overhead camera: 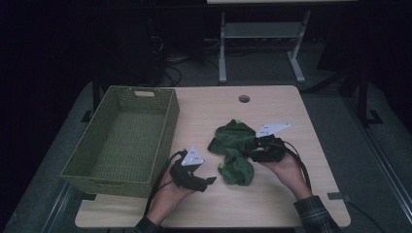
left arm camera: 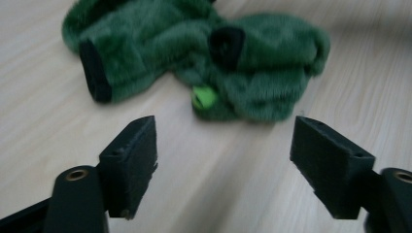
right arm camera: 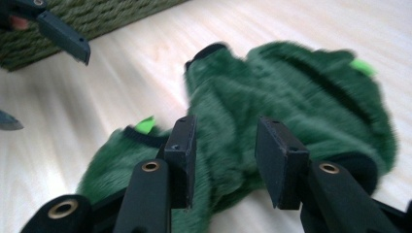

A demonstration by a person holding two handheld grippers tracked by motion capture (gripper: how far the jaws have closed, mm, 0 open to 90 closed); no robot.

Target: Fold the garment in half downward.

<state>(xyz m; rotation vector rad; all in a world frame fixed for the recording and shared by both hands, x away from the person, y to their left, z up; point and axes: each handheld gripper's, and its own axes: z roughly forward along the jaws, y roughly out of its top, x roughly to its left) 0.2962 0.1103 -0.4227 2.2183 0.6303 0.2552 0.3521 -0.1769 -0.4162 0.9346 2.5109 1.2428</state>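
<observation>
A person seated at a pale wooden table [overhead camera: 272, 194] works with a handheld gripper in each hand. The green fleece garment [overhead camera: 234, 148] lies crumpled near the middle of the tabletop, to the right of a woven green basket [overhead camera: 124, 138] that stands on the table's left side. The left gripper [overhead camera: 206, 182] is held just off the garment's near left edge, its jaws standing wide apart with only bare tabletop between them; in the left gripper view the fleece [left arm camera: 204, 63] lies beyond the tips, untouched. The right gripper [overhead camera: 248, 145] sits at the garment's right side. In the right gripper view its jaws [right arm camera: 226, 160] stand partly apart above the fabric [right arm camera: 301, 97], with fleece showing between them but not pressed by the pads. Small bright green tags [right arm camera: 145, 124] and dark cuffs show on the fleece. The left gripper's jaw tip [right arm camera: 65, 39] shows in front of the basket [right arm camera: 97, 14].
</observation>
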